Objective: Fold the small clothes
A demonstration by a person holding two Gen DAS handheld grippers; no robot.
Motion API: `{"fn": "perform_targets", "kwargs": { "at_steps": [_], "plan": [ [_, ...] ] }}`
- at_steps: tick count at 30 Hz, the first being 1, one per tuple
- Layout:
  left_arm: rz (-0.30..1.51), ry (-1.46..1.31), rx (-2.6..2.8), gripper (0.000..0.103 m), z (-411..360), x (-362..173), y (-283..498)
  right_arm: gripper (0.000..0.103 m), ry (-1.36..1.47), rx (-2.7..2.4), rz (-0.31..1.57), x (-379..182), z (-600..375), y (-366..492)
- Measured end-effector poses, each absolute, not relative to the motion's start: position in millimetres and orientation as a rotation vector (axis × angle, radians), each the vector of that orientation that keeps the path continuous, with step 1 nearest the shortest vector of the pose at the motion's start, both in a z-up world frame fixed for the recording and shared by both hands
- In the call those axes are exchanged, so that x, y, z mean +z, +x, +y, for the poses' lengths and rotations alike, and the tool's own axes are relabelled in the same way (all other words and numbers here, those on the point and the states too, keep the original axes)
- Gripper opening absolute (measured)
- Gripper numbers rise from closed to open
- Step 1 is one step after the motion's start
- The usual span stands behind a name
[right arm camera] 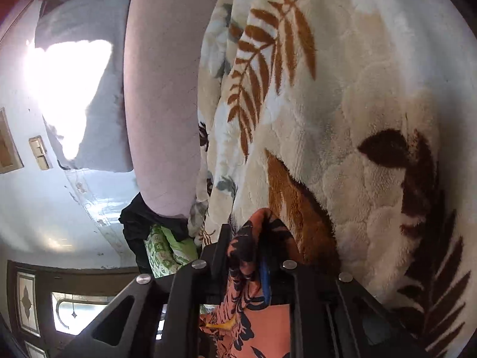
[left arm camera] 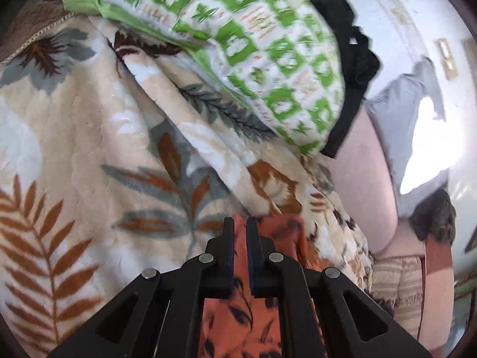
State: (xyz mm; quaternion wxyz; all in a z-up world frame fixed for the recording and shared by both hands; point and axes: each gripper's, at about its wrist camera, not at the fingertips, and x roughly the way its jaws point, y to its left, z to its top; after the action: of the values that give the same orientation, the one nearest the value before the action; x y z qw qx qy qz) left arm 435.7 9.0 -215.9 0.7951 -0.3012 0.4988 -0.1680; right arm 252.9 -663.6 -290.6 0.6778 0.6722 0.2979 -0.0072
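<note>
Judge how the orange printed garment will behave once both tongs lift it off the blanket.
The orange garment is probably floppy: it bunches and droops between the right tongs. Likely light, since the narrow left tongs pinch it thin. It may drag on the plush blanket.

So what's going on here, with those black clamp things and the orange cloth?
A person is folding small clothes on a bed, holding a pair of tongs in each hand. Both the left tongs and the right tongs are pinched on the same orange leaf-print garment, held over a plush leaf-patterned blanket. A green-and-white patterned cloth lies further back with something black beside it.
</note>
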Motion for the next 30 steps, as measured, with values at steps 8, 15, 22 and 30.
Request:
{"fn": "perform_targets", "kwargs": {
  "at_steps": [8, 15, 22, 30],
  "plan": [
    [0.957, -0.564, -0.368, 0.038, -23, -184, 309, 0.088, 1.409, -0.038, 0.526, -220, -672, 204],
    [1.07, -0.473, -0.311, 0.038, -64, -230, 282, 0.061, 0.942, 0.011, 0.883, -170, -550, 233],
    [1.077, -0.49, -0.331, 0.038, -52, -240, 288, 0.038, 0.598, 0.144, 1.213, -235, -373, 328],
    [1.102, -0.451, -0.372, 0.038, -47, -240, 295, 0.038, 0.587, -0.034, 1.015, -255, -352, 435]
  ]
}}
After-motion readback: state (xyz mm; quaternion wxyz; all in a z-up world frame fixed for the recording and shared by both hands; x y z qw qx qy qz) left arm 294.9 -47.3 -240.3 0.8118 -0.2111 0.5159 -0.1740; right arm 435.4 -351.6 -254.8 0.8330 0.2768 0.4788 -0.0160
